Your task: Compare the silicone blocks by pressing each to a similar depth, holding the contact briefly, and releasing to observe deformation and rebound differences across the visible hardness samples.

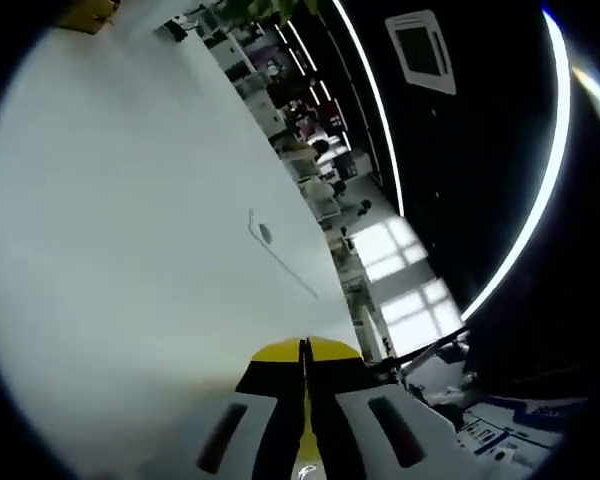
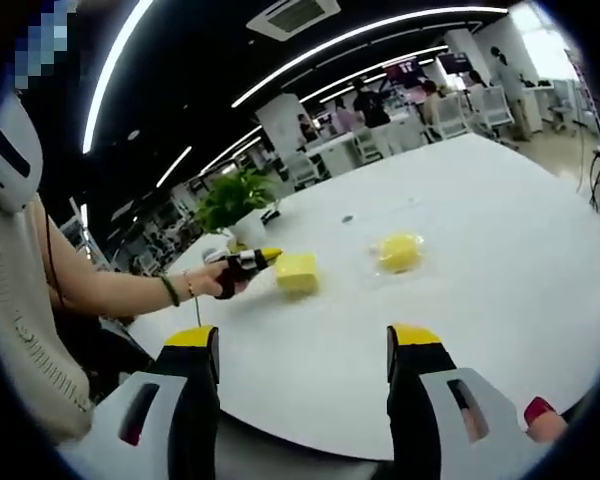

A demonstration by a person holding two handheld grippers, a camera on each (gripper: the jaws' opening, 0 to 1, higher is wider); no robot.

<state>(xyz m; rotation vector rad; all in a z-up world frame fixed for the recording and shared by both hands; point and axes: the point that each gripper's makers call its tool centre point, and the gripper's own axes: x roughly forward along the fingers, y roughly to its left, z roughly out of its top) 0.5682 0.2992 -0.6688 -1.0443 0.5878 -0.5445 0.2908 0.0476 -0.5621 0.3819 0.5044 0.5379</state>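
White tabletop (image 2: 500, 250) holds two yellow blocks (image 2: 297, 271), the left gripper (image 2: 252, 262) with jaws together maybe touching one, while the right gripper (image 2: 305, 350) jaws are spread.

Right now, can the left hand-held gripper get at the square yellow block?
Probably yes. The left hand-held gripper, shut, sits just beside the block on the white table, tips pointing at it, with nothing between them. Contact can't be confirmed.

At frame centre, the left gripper (image 2: 263, 258) touches a yellow silicone block (image 2: 297, 271); the right gripper (image 2: 305, 345) stands wide apart at the bottom.
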